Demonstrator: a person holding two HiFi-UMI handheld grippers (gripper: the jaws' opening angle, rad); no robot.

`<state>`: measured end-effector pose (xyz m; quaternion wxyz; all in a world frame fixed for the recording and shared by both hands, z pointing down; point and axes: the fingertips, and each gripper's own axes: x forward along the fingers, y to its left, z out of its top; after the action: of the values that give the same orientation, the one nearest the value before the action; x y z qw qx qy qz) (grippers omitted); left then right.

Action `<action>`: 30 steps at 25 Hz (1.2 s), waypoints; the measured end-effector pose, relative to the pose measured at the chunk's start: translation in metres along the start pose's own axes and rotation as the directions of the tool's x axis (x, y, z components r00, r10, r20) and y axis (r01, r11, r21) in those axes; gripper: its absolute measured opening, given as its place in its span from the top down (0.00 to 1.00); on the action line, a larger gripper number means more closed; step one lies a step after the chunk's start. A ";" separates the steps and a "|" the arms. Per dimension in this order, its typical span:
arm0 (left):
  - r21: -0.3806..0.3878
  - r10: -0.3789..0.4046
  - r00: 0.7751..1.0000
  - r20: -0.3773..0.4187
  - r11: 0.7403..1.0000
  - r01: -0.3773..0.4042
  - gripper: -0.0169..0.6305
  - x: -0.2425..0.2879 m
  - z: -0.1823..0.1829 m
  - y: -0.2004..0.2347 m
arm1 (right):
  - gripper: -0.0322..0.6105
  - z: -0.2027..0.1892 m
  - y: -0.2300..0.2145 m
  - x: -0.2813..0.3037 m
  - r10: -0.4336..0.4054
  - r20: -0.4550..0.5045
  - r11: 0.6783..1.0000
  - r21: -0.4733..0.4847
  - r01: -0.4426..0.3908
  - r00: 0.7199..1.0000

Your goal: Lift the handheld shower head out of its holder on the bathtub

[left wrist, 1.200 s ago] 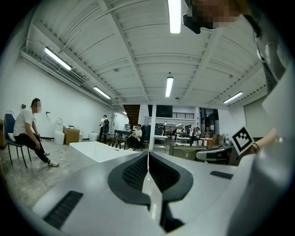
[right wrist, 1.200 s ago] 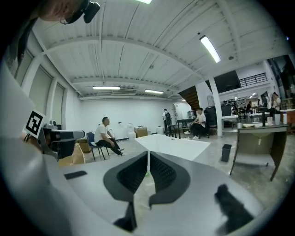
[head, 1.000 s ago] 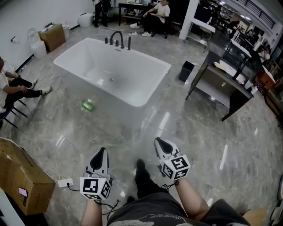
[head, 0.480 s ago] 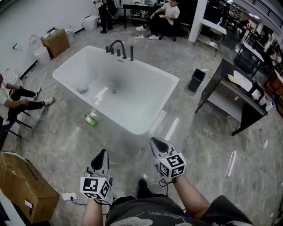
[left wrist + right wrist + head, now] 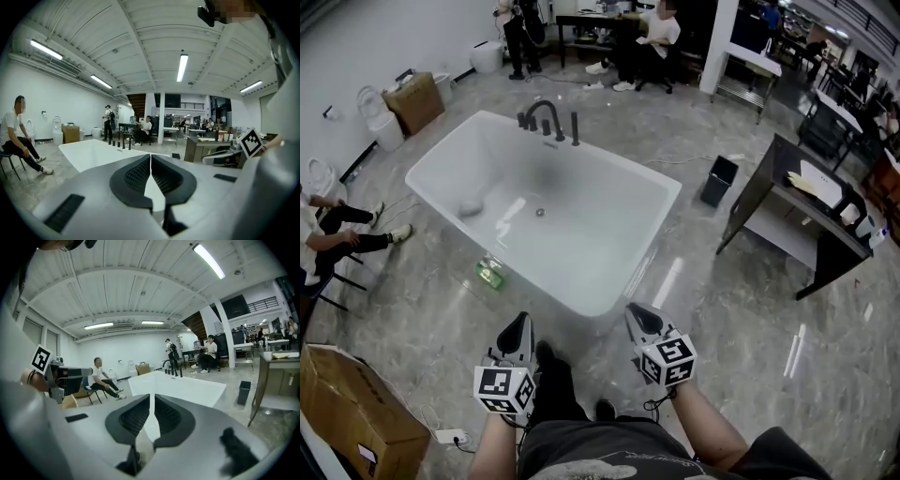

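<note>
The white bathtub stands on the grey marble floor ahead of me. At its far rim is a black curved faucet with the slim black handheld shower head upright in its holder beside it. My left gripper and right gripper hover side by side just short of the tub's near corner, both shut and empty. In the left gripper view the jaws meet, with the tub and faucet set far beyond. The right gripper also points at the tub and faucet.
A green object lies on the floor by the tub's left side. A cardboard box and a power strip sit at near left. A black bin and a dark table stand right. A person sits left; others at back.
Both grippers have travelled forward toward the tub, which now lies closer and larger in the head view. Their jaws have stayed shut.
</note>
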<state>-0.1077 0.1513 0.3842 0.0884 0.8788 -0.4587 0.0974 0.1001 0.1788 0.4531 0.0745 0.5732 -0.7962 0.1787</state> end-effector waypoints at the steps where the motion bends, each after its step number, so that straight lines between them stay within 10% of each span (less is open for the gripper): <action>1: -0.003 -0.006 1.000 0.004 1.000 0.006 0.95 0.012 0.003 0.004 | 0.90 0.002 -0.006 0.006 -0.007 -0.001 1.000 0.013 0.007 1.000; 30: -0.115 -0.189 0.982 -0.020 0.976 0.185 0.95 0.362 0.054 0.254 | 0.90 0.162 -0.142 0.354 -0.283 -0.034 0.957 0.061 0.285 0.958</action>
<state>-0.1096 -0.2908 0.4399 0.1537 0.9101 -0.3772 0.0763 0.1300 -0.2342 0.4463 0.0905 0.6815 -0.6983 0.1994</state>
